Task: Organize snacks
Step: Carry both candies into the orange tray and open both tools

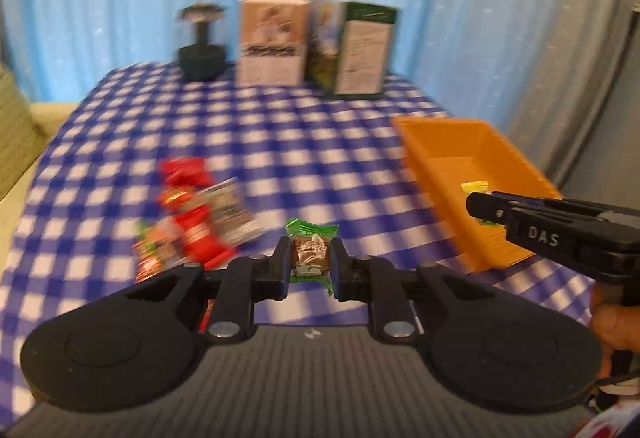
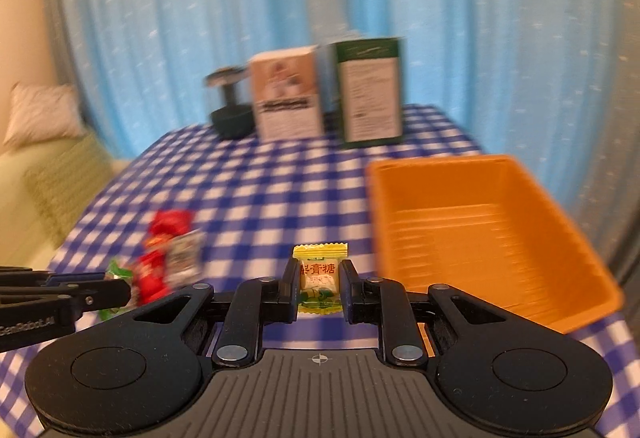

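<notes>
My left gripper is shut on a green-wrapped candy, held above the checked cloth. In the right wrist view my right gripper is shut on a yellow-wrapped candy, also lifted off the table. An orange bin stands to the right of both; in the left wrist view the orange bin shows behind the right gripper, which reaches in from the right with the yellow candy at its tip. A blurred pile of red and mixed snack packets lies left of centre.
Two upright cartons, a tan one and a green one, stand at the table's far edge beside a dark lamp-like object. Blue curtains hang behind. A green sofa with a pillow lies off the left edge. A hand grips the right tool.
</notes>
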